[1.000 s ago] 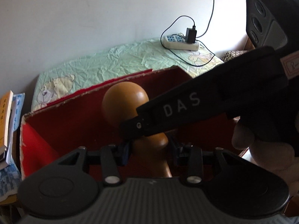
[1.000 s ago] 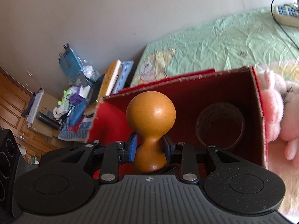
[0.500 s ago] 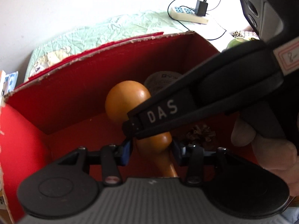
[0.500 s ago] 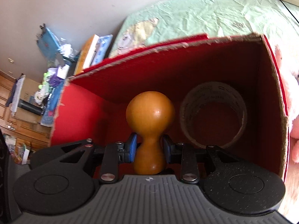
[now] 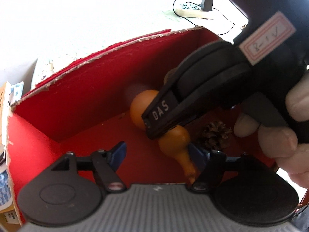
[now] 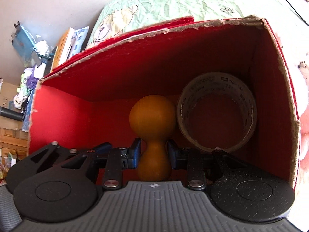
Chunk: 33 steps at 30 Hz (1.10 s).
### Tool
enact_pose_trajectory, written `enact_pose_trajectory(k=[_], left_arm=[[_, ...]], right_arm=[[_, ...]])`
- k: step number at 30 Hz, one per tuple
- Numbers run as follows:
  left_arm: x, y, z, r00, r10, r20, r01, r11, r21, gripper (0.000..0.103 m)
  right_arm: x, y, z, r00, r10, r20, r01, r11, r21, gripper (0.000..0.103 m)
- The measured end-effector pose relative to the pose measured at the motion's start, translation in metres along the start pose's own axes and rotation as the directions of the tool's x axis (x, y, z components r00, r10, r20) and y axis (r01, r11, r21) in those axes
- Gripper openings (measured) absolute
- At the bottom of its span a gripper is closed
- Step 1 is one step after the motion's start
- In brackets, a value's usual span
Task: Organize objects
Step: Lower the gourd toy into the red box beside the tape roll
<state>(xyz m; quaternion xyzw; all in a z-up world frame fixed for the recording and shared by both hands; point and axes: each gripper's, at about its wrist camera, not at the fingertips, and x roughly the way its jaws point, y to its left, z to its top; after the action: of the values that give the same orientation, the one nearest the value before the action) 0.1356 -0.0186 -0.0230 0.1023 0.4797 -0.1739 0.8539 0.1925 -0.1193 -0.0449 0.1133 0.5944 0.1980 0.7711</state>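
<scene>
An orange wooden gourd [image 6: 152, 116] is held inside a red cardboard box [image 6: 63, 104], its narrow waist clamped between the blue pads [image 6: 136, 152] of the right gripper [image 6: 154, 153]. The rounded head of the gourd is pointed toward the far wall of the box. A roll of tape [image 6: 217, 112] is seen just right of the gourd, near the right wall of the box; whether the two touch cannot be told.

In the left wrist view, the left gripper [image 5: 157, 155] is spread wide, with the gourd's stem end [image 5: 185, 160] lying against its right blue pad [image 5: 197, 154] and well clear of the left one. The right gripper's black body, marked "DAS" [image 5: 160, 111], is laid across the gourd from the right. A pine cone [image 5: 214, 135] is seen on the box floor just right of the gourd. A power strip [image 5: 193, 11] is seen beyond the box's far wall.
</scene>
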Motion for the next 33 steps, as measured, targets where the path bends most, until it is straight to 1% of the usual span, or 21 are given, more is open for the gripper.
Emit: enact_pose_trajectory(k=[2,3,6,9,13,18,22,33], left_arm=[[-0.001,0.002,-0.001,1.000,-0.005,0.000,0.005,1.000,0.003,0.079],[-0.002,0.003,-0.002,1.000,-0.008,0.002,0.008,1.000,0.004,0.082],[-0.006,0.007,-0.004,1.000,-0.007,0.019,0.007,1.000,0.000,0.086],[-0.005,0.009,-0.004,1.000,-0.005,0.014,0.006,1.000,-0.010,0.086],[-0.003,0.006,-0.004,1.000,0.013,0.005,-0.013,1.000,-0.004,0.086],[-0.002,0.006,-0.004,1.000,0.009,-0.009,-0.009,1.000,-0.010,0.087],[-0.002,0.002,-0.004,1.000,0.023,-0.011,-0.023,1.000,0.005,0.088],[-0.006,-0.003,-0.006,0.999,0.032,0.006,-0.032,0.999,0.006,0.088]], right_arm=[[0.001,0.002,-0.001,1.000,-0.026,0.001,0.026,1.000,-0.011,0.032],[0.001,0.003,-0.001,0.999,-0.034,0.002,0.034,0.999,-0.017,0.032],[0.000,-0.001,-0.002,0.999,-0.036,-0.004,0.036,0.999,-0.003,0.032],[-0.001,-0.007,-0.001,0.999,-0.031,-0.013,0.032,0.999,0.040,0.033],[-0.005,-0.008,-0.002,0.999,-0.039,0.006,0.039,0.999,0.033,0.034],[-0.009,-0.006,0.000,0.999,-0.039,0.031,0.038,0.999,0.028,0.033],[-0.008,-0.005,0.003,0.999,-0.031,0.031,0.030,0.999,0.035,0.033],[-0.012,0.001,-0.001,0.995,-0.009,0.098,0.008,1.000,0.008,0.031]])
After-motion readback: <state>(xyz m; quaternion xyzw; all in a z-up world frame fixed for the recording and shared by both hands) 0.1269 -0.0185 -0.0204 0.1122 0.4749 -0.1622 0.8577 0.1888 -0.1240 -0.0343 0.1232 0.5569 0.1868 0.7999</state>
